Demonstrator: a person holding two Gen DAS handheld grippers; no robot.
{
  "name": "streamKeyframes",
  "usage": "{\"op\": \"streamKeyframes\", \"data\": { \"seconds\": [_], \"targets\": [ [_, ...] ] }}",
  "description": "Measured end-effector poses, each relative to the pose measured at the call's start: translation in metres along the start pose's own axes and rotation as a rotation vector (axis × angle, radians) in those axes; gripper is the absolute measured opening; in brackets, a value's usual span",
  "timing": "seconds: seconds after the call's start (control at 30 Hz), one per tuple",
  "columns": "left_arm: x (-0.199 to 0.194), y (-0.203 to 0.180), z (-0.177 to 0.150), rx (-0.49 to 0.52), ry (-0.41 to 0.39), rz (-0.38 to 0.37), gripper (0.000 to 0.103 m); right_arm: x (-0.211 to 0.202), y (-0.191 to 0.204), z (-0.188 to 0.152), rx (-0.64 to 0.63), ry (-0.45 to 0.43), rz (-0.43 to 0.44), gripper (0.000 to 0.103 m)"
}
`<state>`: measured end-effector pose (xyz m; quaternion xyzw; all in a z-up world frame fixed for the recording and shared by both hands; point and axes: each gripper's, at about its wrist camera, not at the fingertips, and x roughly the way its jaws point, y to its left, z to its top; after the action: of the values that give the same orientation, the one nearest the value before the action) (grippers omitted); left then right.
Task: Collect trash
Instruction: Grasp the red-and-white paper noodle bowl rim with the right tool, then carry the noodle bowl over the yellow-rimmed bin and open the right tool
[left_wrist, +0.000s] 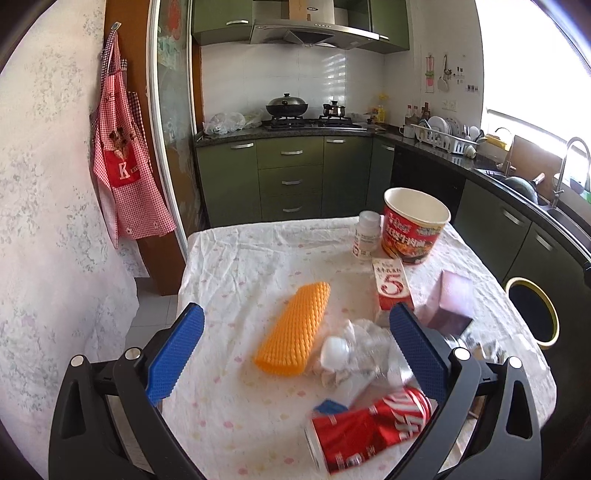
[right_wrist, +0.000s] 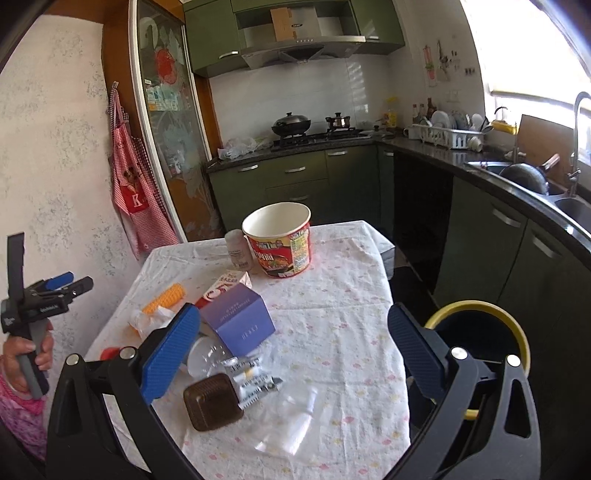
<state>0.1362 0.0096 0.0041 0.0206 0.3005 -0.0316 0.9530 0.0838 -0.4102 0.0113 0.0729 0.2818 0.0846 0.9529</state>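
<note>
The left gripper (left_wrist: 295, 354) is spread wide and empty above the near part of the table (left_wrist: 229, 258), with a crushed clear bottle (left_wrist: 354, 350) lying between its fingers and a red can (left_wrist: 369, 428) on its side just below. An orange foam sleeve (left_wrist: 295, 328) lies just to the left of the bottle, and a red-and-white carton (left_wrist: 391, 288) and a purple box (left_wrist: 448, 302) sit a little farther out. The right gripper (right_wrist: 291, 354) is likewise spread and holds nothing; below it lie a brown square tray (right_wrist: 212, 402), a printed wrapper (right_wrist: 255, 380) and some clear plastic (right_wrist: 291, 424) on the cloth. Toward the far side stand a big noodle cup (right_wrist: 282, 240) and a small white bottle (right_wrist: 239, 249), upright and just beside each other. The bin (right_wrist: 476, 332), black with a yellow rim, stands on the floor off the table's right edge; its inside is too dark to tell whether anything has gone in. Judging by how much litter is spread over the table, the collecting has barely begun: nearly everything remains to be picked up and dropped in the bin.
</note>
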Motion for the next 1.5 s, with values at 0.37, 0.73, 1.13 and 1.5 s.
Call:
{"op": "streamKeyframes", "data": {
  "seconds": [0.37,0.73,1.13,1.5],
  "targets": [
    [0.121,0.021,0.061,-0.061,0.005,0.001,0.099,0.179,0.002,0.129,-0.001,0.332,-0.03,0.092],
    [0.153,0.017,0.04,-0.049,0.043,-0.015,0.099,0.332,-0.007,0.136,0.068,0.651,-0.11,0.04],
    [0.15,0.005,0.033,-0.015,0.053,-0.05,0.099,0.357,-0.019,0.121,0.089,0.732,-0.182,0.003],
    [0.146,0.003,0.031,-0.012,0.048,-0.062,0.099,0.197,-0.142,0.138,0.302,0.592,-0.205,0.003]
  ]
}}
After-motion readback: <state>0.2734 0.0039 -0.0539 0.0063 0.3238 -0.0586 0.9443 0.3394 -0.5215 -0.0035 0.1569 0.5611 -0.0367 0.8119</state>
